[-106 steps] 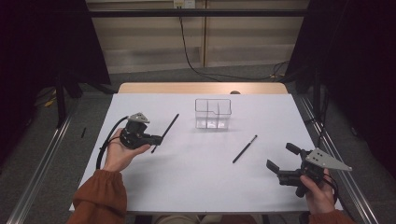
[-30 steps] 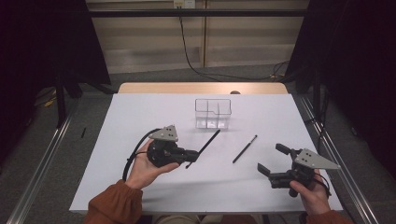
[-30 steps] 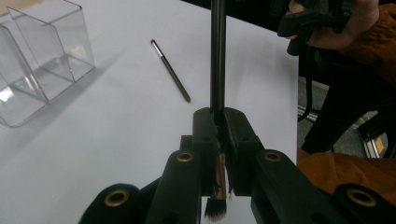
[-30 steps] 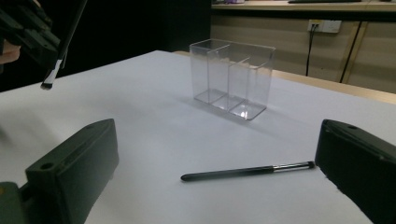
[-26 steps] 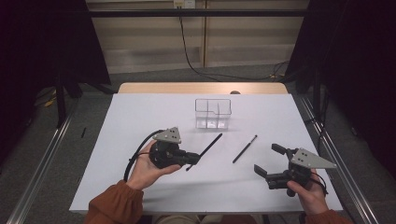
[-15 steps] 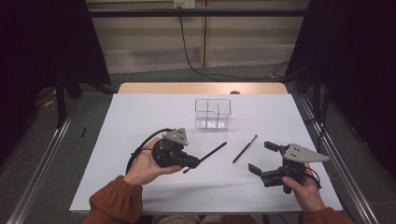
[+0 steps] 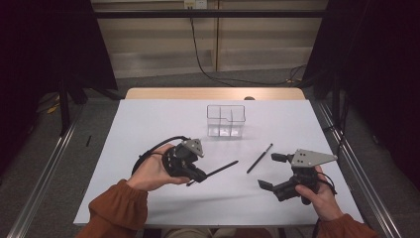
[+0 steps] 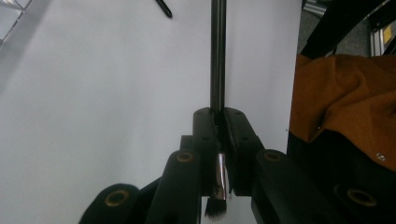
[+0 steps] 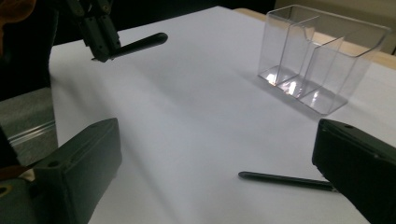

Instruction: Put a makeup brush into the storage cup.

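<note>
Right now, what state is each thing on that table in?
Makeup brush: clamped near its bristle end in the left tool, handle pointing out over the table.
Left tool: shut on the makeup brush.
Right tool: open, holding nothing.
Black pencil: lying flat on the table, untouched, ahead of the right tool.
Clear organizer: upright, compartments empty.
White table: bare apart from these.

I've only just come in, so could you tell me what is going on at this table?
A person works at a white table with a gripper in each hand. The left gripper is shut on a makeup brush, gripping it near the bristle end, handle pointing out ahead. The right gripper is open, its jaws on either side of a second dark brush lying on the table. A clear divided organizer stands farther back.
</note>
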The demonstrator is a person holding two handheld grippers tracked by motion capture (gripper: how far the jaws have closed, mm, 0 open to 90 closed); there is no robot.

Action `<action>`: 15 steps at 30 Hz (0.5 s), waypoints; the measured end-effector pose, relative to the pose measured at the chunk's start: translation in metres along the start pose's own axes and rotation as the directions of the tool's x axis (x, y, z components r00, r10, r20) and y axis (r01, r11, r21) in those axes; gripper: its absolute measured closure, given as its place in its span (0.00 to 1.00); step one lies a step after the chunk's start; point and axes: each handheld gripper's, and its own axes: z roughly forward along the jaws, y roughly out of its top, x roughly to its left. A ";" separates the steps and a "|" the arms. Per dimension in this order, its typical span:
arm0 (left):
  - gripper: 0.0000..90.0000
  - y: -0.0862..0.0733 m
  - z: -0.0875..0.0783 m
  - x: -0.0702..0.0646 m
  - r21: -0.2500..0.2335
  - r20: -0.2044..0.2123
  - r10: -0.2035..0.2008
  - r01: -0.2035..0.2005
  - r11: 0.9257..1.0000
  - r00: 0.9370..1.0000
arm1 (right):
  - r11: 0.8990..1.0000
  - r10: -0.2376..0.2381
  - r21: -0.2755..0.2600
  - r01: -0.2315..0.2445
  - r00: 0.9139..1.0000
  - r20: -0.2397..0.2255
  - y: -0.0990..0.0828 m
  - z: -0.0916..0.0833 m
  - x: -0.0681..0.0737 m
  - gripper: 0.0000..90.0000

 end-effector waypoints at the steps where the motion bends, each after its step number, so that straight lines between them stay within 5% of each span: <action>1: 0.93 0.000 0.000 0.000 0.007 0.004 -0.003 0.003 1.000 1.000 | 1.000 0.002 0.007 -0.002 1.000 -0.008 0.002 0.000 -0.001 0.01; 15: 0.93 0.005 0.005 0.000 0.110 0.025 0.028 -0.030 0.993 0.999 | 0.981 -0.062 0.177 0.081 0.992 -0.108 0.021 0.016 0.003 0.03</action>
